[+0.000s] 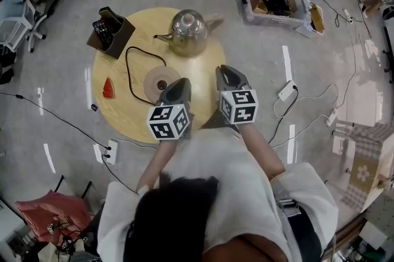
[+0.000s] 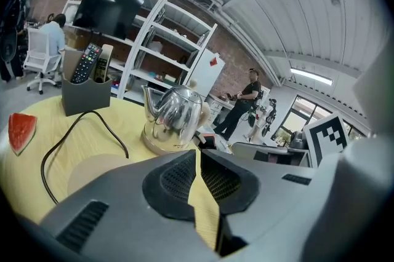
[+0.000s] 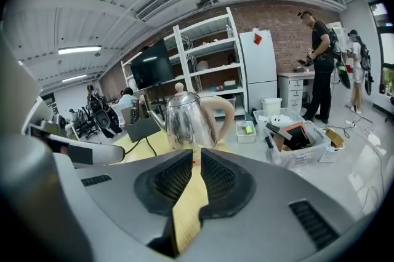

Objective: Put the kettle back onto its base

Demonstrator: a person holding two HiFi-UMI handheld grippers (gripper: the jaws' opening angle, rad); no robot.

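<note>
Left claw and right claw both closed, empty. Kettle stands on counter, far side, apart from base, which lies by left claw.

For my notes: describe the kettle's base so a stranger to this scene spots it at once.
On the round yellow table in the head view, look just ahead of the left gripper. The base is the flat tan disc with a dark hub. Unlike the shiny kettle beyond it and the red wedge to its left, it has a black cord looping out of it.
</note>
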